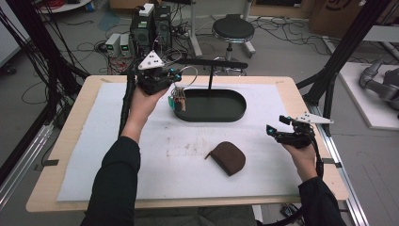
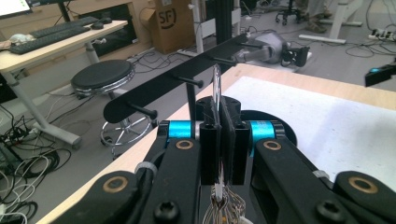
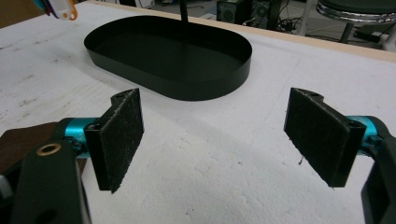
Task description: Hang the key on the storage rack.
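Left hand-held gripper (image 1: 173,84): jaws pressed together on a metal key ring (image 2: 216,86), whose loop rises above the pads while keys (image 1: 178,101) and a green tag hang below. In the left gripper view the ring stands upright between the two black pads, close to the pegs of the black rack (image 2: 187,81). The left hand (image 1: 143,101) holds this hand-held gripper raised above the tabletop (image 1: 70,127), at the left end of the black tray (image 1: 214,106), with the forearm reaching forward from the bottom edge and the wrist bent up. The keys dangle just over the tray's left rim.

Right hand-held gripper (image 1: 277,126): jaws spread wide, nothing between them; in the right gripper view the pads (image 3: 122,135) frame bare white mat (image 3: 210,177), with the tray beyond. The right hand (image 1: 301,153) rests low near the right edge of the tabletop, jaws pointing left toward the centre, well apart from the keys.

A brown pouch (image 1: 228,157) lies on the mat between the two hands, in front of the tray and touched by neither hand-held gripper.
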`<state>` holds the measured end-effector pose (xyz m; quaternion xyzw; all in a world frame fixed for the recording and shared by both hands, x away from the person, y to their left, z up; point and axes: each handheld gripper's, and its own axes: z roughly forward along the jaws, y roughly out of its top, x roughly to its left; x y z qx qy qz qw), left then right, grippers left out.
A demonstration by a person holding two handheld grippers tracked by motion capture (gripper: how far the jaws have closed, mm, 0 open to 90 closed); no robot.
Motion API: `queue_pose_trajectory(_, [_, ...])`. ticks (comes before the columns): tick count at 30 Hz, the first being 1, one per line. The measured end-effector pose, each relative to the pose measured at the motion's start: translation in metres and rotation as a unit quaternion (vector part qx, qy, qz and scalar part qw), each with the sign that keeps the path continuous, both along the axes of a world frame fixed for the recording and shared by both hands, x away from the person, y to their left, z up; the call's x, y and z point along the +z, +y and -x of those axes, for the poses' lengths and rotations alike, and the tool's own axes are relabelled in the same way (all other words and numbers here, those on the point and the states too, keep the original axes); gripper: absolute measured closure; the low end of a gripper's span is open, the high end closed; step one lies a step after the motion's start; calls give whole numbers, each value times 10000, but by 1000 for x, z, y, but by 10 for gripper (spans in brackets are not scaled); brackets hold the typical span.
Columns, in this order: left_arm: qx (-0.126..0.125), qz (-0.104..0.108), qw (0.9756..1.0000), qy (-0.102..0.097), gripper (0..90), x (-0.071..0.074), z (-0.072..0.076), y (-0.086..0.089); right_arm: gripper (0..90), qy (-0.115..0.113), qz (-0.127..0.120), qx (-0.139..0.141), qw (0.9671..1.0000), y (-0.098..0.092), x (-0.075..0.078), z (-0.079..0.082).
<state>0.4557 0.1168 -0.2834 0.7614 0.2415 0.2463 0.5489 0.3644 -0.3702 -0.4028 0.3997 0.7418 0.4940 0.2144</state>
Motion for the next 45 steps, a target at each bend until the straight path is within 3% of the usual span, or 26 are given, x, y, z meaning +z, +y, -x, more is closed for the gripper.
queue_pose_trajectory(9, [312, 48, 9995, 85, 863, -7, -23, -3, 204, -27, -24, 11, 10000, 0, 0, -1])
queue_pose_trajectory(19, [607, 404, 9968, 314, 863, -25, -44, 6, 204, -18, -40, 22, 10000, 0, -1, -1])
queue_pose_trajectory(24, [651, 466, 9959, 409, 863, -33, -51, 7, 204, 23, -62, 10, 10000, 0, -1, -2])
queue_pose_trajectory(29, [674, 521, 9953, 450, 863, -36, -54, 7, 204, 3, -60, 8, 10000, -1, -1, -2])
queue_pose_trajectory(42, [843, 374, 9941, 577, 839, -42, -57, 5, 204, -4, -100, -5, 10000, -2, 0, -2])
queue_pose_trajectory(45, [892, 473, 9932, 576, 825, -42, -57, 6, 204, -7, -94, -3, 10000, -2, -1, -2])
